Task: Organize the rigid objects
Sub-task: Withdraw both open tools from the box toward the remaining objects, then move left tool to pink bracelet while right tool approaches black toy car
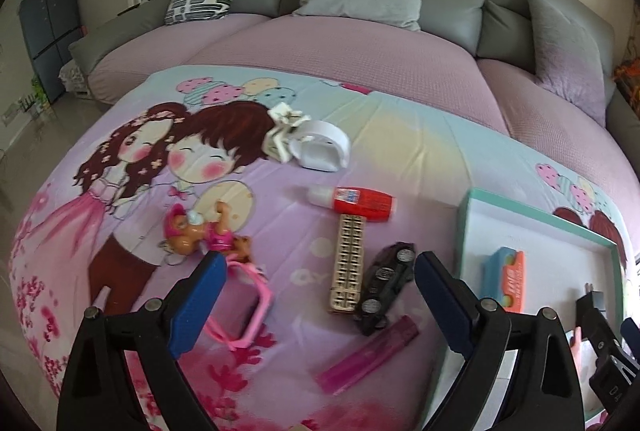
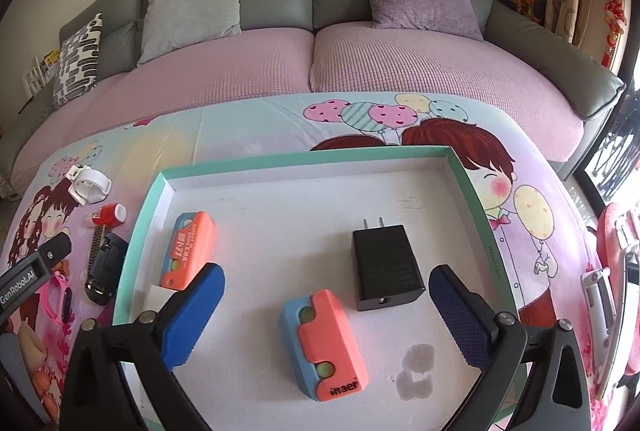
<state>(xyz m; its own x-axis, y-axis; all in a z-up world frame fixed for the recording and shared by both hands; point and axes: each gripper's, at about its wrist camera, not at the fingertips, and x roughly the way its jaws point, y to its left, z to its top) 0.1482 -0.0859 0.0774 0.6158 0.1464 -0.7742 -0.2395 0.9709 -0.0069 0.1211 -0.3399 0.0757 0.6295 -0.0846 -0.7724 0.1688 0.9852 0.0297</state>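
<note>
Tray [image 2: 120,255] on the cloth holds two erasers [image 2: 324,343] and a charger [image 2: 386,267]; toy car [image 1: 386,287], lighter [image 1: 368,359], glue [image 1: 360,203], strip [image 1: 348,263], doll [image 1: 200,231] lie outside, unsorted; left gripper [image 1: 316,279] and right gripper [image 2: 326,295] gape, empty; roughly a third done.

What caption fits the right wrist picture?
Open right gripper above tray holding two orange-blue cases and charger.

Between the right gripper's [image 2: 326,307] spread fingers lies an orange-and-blue plastic block [image 2: 324,345], flat in the shallow mint-rimmed white cardboard tray [image 2: 256,167]. Just beyond, a black plug adapter [image 2: 386,269] lies prongs away; a second orange-and-blue block [image 2: 188,251] lies left (label up).
</note>
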